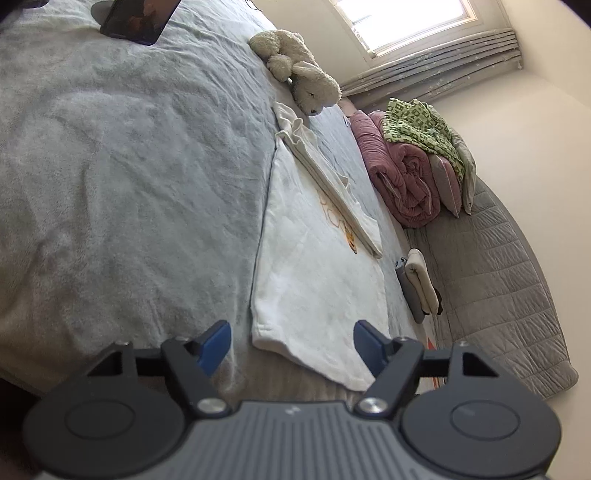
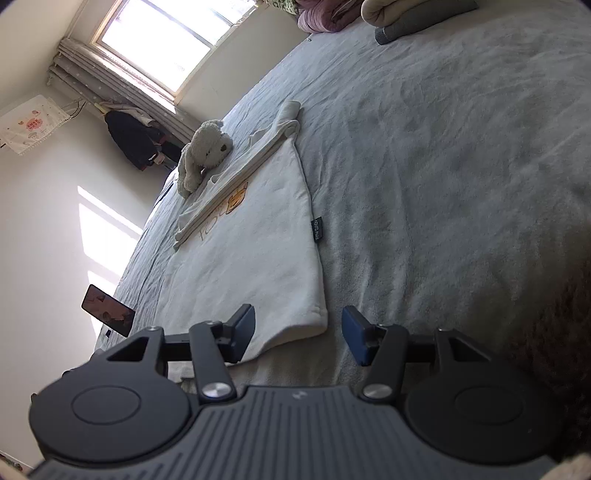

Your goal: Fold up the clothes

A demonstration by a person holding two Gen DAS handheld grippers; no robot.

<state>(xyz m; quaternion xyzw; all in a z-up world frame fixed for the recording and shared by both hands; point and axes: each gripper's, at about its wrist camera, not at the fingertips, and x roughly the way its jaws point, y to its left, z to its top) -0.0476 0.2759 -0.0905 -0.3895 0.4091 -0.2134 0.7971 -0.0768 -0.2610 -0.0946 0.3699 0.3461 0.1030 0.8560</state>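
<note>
Soft cloth all round, hard matt plastic on my tools.

My left gripper (image 1: 291,343) and right gripper (image 2: 298,334) are matt black plastic with ribbed grey housings, shiny metal pivot bolts and smooth blue pads. The white top (image 2: 255,258) looks like thick, fleecy cloth with a printed motif. The bedspread (image 1: 110,166) is pale, napped, creased fabric. The plush dog (image 1: 295,70) is shaggy pile, the grey mattress cover (image 1: 509,280) quilted, and the phone (image 1: 136,18) has a glossy glass screen.
</note>
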